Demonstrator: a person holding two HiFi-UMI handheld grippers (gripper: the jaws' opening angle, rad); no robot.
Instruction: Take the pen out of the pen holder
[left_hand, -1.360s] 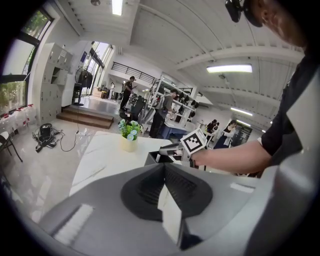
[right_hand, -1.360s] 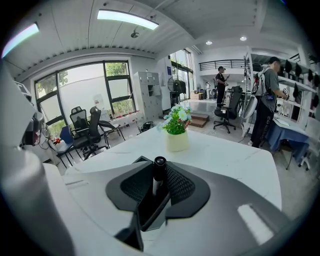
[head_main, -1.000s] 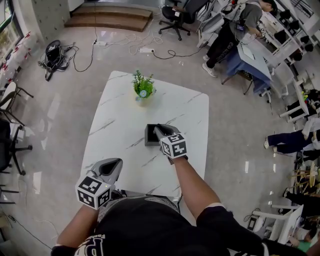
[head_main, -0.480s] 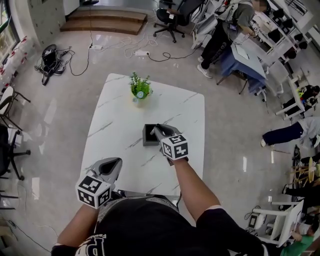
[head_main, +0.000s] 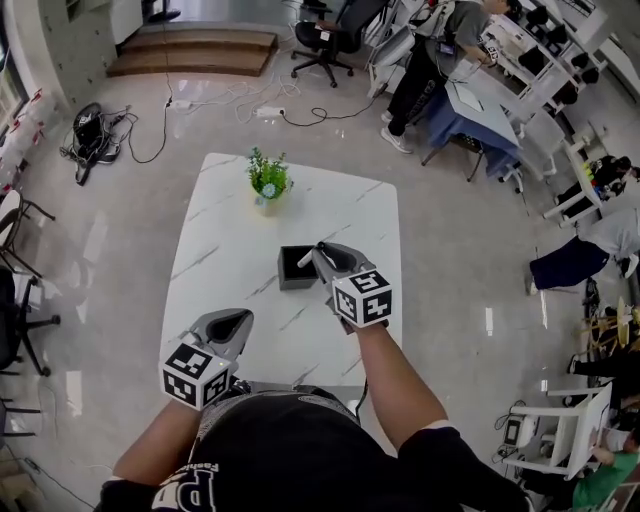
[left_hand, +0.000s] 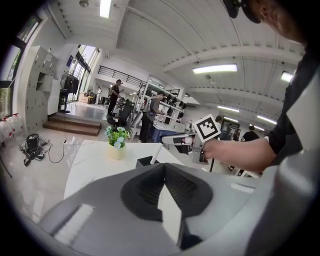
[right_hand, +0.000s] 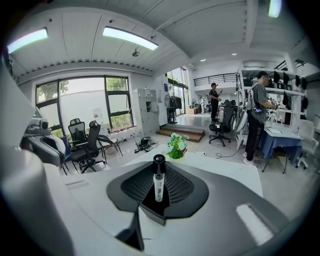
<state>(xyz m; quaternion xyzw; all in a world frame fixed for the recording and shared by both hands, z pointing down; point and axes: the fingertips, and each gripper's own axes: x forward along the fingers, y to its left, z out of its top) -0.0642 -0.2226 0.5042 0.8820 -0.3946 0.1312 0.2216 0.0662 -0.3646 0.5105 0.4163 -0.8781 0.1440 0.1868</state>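
A black square pen holder (head_main: 295, 268) stands mid-table, in front of a small potted plant (head_main: 267, 183). My right gripper (head_main: 322, 254) hovers at the holder's right rim, shut on a white pen (head_main: 305, 259) that slants down toward the holder. In the right gripper view the pen (right_hand: 158, 181) stands upright between the jaws, black end up. From the left gripper view the pen (left_hand: 156, 153) leans over the holder (left_hand: 144, 161), its lower end at the rim. My left gripper (head_main: 238, 320) is shut and empty near the table's front edge.
The white marble table (head_main: 220, 260) stands on a glossy floor. Cables (head_main: 95, 130) lie at the far left, and office chairs (head_main: 330, 30) and a standing person (head_main: 425, 55) are beyond the table. White desks and racks (head_main: 560, 60) line the right side.
My right gripper has risen toward the camera above the holder, and the pen's white end now shows beside its tips. My left gripper has shifted slightly right.
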